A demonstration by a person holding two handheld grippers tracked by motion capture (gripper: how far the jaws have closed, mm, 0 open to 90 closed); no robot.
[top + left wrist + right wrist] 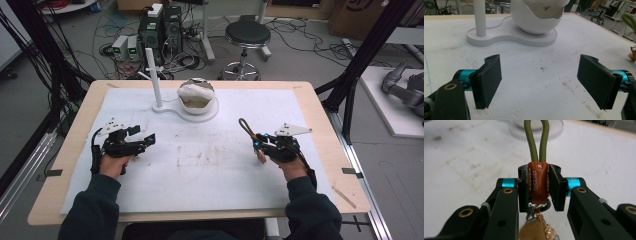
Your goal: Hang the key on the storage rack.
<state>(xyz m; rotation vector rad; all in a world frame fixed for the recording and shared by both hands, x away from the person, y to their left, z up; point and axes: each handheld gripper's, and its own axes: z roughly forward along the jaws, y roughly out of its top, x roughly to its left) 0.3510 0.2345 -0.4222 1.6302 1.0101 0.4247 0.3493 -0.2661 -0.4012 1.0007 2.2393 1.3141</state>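
- High view: table (320, 135) w/ white foam sheet (200, 175) over most of it. Left gripper (141, 139) at centre-left of frame, jaws apart, nothing between them. Right gripper (256, 141) at centre-right, closed on a keychain (252, 140); its green cord loop (244, 125) sticks out toward upper left, small charm hangs below. White stand (172, 106) w/ upright post (153, 75) at upper centre; cracked white bowl (196, 97) sits on the stand's round end, right of post. Both grippers well apart from stand.
- Left gripper view: left gripper (540, 80), two black jaws spread wide at lower left & lower right, bare foam between. Stand (506, 40), post (480, 17) & bowl (535, 17) along the top of frame.
- Right gripper view: right gripper (538, 185), jaws clamped on the keychain's brown leather tab (538, 182) at frame centre. Cord loop (536, 140) runs up out of the top edge. Metal clip & blurred gold charm (536, 227) hang at bottom centre.
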